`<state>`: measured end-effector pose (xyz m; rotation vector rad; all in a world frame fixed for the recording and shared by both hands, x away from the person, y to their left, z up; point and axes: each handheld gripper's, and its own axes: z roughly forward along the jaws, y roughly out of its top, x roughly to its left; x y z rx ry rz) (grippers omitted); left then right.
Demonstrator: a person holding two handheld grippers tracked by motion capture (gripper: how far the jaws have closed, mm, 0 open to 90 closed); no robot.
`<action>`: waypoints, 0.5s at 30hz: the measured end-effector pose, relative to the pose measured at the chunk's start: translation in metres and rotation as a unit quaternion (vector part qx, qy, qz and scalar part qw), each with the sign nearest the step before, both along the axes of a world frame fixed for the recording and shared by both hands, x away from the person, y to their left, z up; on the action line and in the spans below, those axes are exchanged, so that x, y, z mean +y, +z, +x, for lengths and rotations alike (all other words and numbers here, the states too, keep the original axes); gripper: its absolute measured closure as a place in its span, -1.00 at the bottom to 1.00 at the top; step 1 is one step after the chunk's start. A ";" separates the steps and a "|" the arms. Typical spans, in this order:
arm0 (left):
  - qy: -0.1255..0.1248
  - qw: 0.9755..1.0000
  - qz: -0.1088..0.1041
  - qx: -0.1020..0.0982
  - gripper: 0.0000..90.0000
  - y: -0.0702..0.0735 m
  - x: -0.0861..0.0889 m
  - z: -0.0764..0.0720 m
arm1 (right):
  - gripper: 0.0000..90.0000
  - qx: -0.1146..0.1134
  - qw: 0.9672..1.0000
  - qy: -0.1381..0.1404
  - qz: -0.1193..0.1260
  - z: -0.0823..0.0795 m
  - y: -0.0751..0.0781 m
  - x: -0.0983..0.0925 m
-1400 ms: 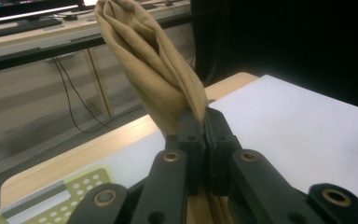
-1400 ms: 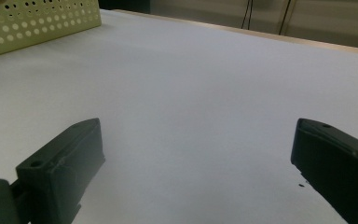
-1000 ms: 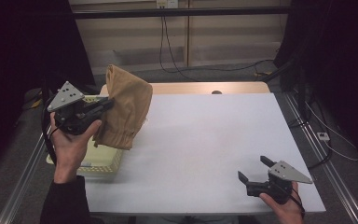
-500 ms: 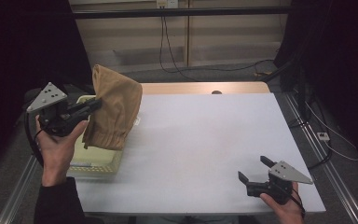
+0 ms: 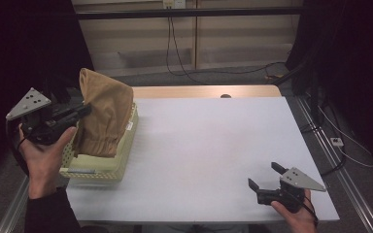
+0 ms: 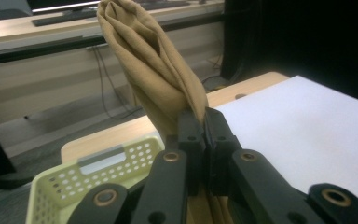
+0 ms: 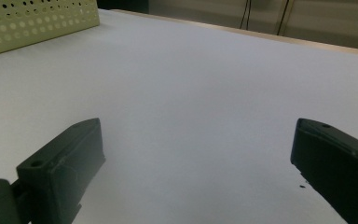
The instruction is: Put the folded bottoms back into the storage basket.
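A tan cloth [image 5: 104, 114] hangs over the pale yellow perforated basket [image 5: 97, 166] at the table's left edge. My left gripper [image 5: 85, 109] is shut on a fold of that cloth and holds it above the basket. In the left gripper view the tan cloth [image 6: 154, 65] rises from between the closed jaws of the left gripper [image 6: 204, 122], with the basket [image 6: 98, 175] below. Near the front right corner my right gripper [image 5: 264, 177] rests low over the white table [image 5: 213, 141], open with nothing between its jaws. The right gripper view shows the open right gripper [image 7: 198, 147] over bare white tabletop.
A corner of the basket [image 7: 37, 21] shows at the far left of the right gripper view. Behind the table run a wooden strip [image 5: 199, 91], cables [image 5: 184, 53] and dark curtains. Metal rails line both table sides.
My left hand has carried the cloth leftward, from over the table's left part to above the basket. The right gripper has stayed where it was.
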<state>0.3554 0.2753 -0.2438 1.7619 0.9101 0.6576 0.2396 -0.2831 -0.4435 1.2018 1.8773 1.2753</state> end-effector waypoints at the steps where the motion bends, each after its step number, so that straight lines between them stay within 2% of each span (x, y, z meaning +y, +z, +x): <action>1: 0.003 1.000 -0.007 0.001 0.94 -0.001 0.000 0.001 | -0.95 0.001 1.000 -0.001 0.000 0.000 0.000 0.000; 3: 0.003 1.000 0.008 0.007 0.94 -0.004 -0.001 0.003 | -0.95 0.002 1.000 -0.002 -0.001 0.000 0.000 0.000; 6: 0.004 1.000 0.012 0.017 0.94 -0.008 0.002 0.006 | -0.95 0.000 1.000 -0.002 -0.002 0.000 0.000 0.001; 11: 0.006 0.999 0.009 0.036 0.94 -0.017 0.011 0.010 | -0.95 0.000 1.000 0.000 -0.001 0.000 0.000 0.001; 13: 0.000 0.999 -0.002 0.046 0.94 -0.022 0.015 0.014 | -0.95 0.000 1.000 0.000 -0.001 0.000 0.000 0.001; 15: 0.010 0.998 0.006 0.055 0.94 -0.026 0.016 0.017 | -0.95 0.001 1.000 0.002 -0.001 0.000 0.000 0.001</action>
